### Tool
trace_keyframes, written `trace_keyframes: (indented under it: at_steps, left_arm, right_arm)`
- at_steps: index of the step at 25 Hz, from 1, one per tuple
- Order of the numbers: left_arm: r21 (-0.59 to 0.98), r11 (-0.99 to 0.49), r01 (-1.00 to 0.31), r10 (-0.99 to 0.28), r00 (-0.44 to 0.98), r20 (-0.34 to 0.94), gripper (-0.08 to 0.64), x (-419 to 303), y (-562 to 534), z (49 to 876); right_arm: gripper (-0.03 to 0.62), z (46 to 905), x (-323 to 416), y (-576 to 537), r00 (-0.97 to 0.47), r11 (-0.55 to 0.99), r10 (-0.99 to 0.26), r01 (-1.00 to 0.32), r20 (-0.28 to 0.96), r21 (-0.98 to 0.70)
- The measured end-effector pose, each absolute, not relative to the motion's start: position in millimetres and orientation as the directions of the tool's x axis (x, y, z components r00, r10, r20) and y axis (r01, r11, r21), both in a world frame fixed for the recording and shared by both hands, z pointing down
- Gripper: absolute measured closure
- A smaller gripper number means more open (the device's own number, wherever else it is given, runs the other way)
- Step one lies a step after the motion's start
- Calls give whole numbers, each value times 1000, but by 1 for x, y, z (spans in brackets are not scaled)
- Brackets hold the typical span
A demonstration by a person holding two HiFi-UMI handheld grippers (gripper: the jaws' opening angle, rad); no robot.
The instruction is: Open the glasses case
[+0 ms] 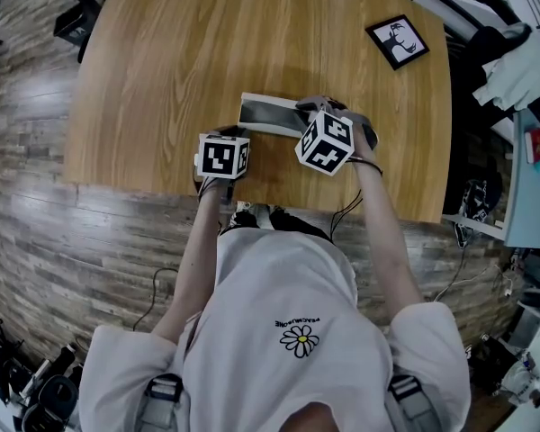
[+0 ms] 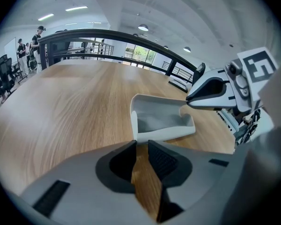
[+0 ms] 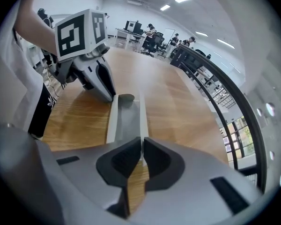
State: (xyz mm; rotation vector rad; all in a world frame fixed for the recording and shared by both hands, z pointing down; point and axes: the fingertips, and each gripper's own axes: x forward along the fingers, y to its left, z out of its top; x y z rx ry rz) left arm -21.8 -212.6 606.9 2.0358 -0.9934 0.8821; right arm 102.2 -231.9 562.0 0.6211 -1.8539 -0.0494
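Observation:
The glasses case (image 1: pixel 265 115) lies open on the wooden table (image 1: pixel 207 52), a long white shell with a grey inside. In the left gripper view the case (image 2: pixel 161 121) sits just past my left gripper (image 2: pixel 141 146), whose jaws stand a little apart with bare wood showing between them. My right gripper (image 3: pixel 141 142) is shut on the thin white edge of the case (image 3: pixel 126 118) at its other end. From the head view, the left gripper (image 1: pixel 227 135) is at the case's left end and the right gripper (image 1: pixel 313 108) at its right end, fingertips hidden under the marker cubes.
A black-framed picture (image 1: pixel 398 41) lies at the table's far right corner. The table's near edge (image 1: pixel 252 196) runs just behind both grippers. Chairs, cables and equipment stand on the wood floor (image 1: pixel 36 241) around the table.

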Motion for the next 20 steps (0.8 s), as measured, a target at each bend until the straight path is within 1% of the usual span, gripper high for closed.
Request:
trace_keyframes:
  at_steps: [5,13,17,19,20]
  left_arm:
    - [284,-466,-838,-366,476,800,466,-22,-213,607]
    - [287,-461,-839,-364,474,802,466,-23,-213,607]
    - [374,-428,-823,-322,525,788,463,-23,-212,608]
    - [399,-418,-817,-310,540,782,433,-23,-211,601]
    - [396,-421,-816,-319,542,778,433,-24,-213,595]
  right_arm:
    - [574,564,106,-243,-195,853,-454,-377,869,361]
    - [572,564,105,-244,-200,851,-452,-388,869,353]
    - [561,559,106,-246,-239,821,-469,-474,850,320]
    - [561,549,109,-248,-270,789,-501,-532,822,307]
    - [561,540,111,-250,-287,772,-520,-562,804,298]
